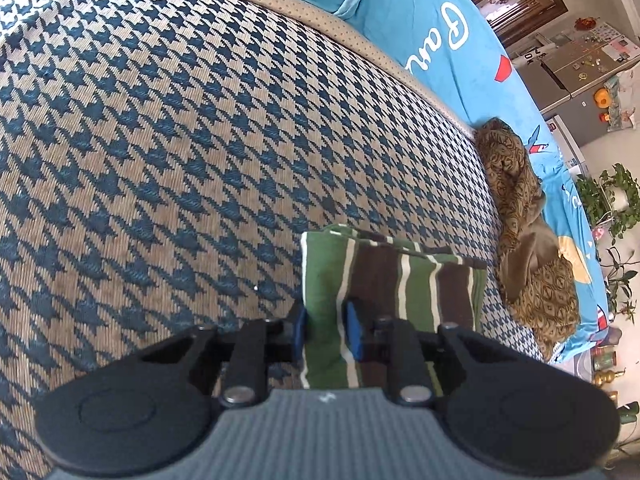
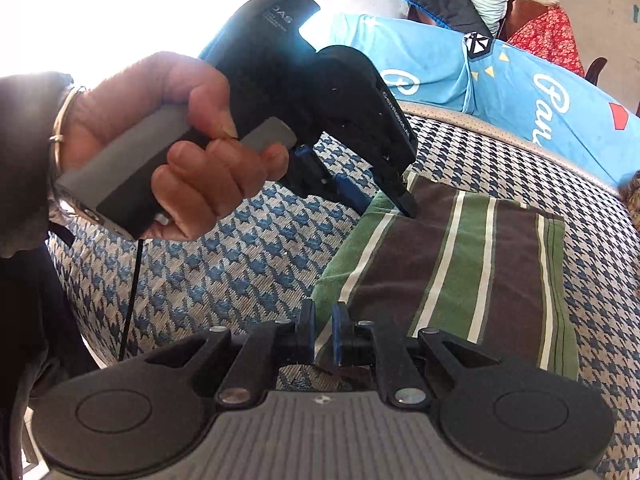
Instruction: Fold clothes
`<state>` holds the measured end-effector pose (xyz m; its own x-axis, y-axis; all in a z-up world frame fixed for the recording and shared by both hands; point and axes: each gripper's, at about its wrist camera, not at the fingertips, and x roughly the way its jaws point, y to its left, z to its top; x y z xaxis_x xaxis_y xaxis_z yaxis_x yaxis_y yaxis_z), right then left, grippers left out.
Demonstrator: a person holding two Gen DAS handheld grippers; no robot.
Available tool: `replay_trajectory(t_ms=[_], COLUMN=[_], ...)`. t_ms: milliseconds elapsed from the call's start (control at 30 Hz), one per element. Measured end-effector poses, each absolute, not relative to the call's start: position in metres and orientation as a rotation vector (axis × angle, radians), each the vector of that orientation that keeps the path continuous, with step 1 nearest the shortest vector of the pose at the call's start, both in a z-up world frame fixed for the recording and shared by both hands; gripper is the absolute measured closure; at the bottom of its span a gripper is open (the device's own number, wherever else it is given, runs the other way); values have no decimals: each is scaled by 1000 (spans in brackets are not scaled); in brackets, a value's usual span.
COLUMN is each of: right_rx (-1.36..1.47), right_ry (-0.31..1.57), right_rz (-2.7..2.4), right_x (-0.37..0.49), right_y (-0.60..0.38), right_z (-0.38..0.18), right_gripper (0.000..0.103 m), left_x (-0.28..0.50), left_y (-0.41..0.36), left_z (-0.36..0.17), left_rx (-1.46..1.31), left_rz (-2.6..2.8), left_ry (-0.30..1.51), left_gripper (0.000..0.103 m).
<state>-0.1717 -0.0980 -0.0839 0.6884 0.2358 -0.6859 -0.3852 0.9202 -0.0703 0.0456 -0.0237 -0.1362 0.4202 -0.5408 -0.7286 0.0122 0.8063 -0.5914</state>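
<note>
You have both grippers clamped on the near-left edge of the striped garment (image 2: pixel 452 264), which lies folded on the houndstooth cushion (image 1: pixel 168 140). The left gripper (image 1: pixel 324 330) pinches the farther corner and the right gripper (image 2: pixel 323 330) the nearer one, likely so the edge lifts evenly for another fold. A brown heap of clothes (image 1: pixel 528 240) waits far right.

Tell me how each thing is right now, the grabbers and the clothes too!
Left gripper: shut on the striped cloth.
Right gripper: shut on the striped cloth's near edge.
Striped cloth: folded, lying on the checked cover.
Brown clothes: crumpled, unfolded.
Blue sheet: draped behind.
</note>
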Motion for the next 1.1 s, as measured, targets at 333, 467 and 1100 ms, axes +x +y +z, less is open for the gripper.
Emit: replay_trajectory(t_ms=[333, 467, 1100], right_rx=[-290, -285, -49], right_ry=[778, 794, 672], right_rz=[377, 395, 294], right_x=[-175, -178, -169], right_y=[-90, -90, -131], right_z=[-98, -99, -62], right_gripper=[94, 94, 93], left_x=[64, 65, 24], left_y=[-29, -22, -18], left_z=[-145, -144, -110], left_rx=[-567, -602, -495], left_rz=[-340, -331, -291], left_ry=[1076, 1071, 1002], left_gripper=[90, 90, 64])
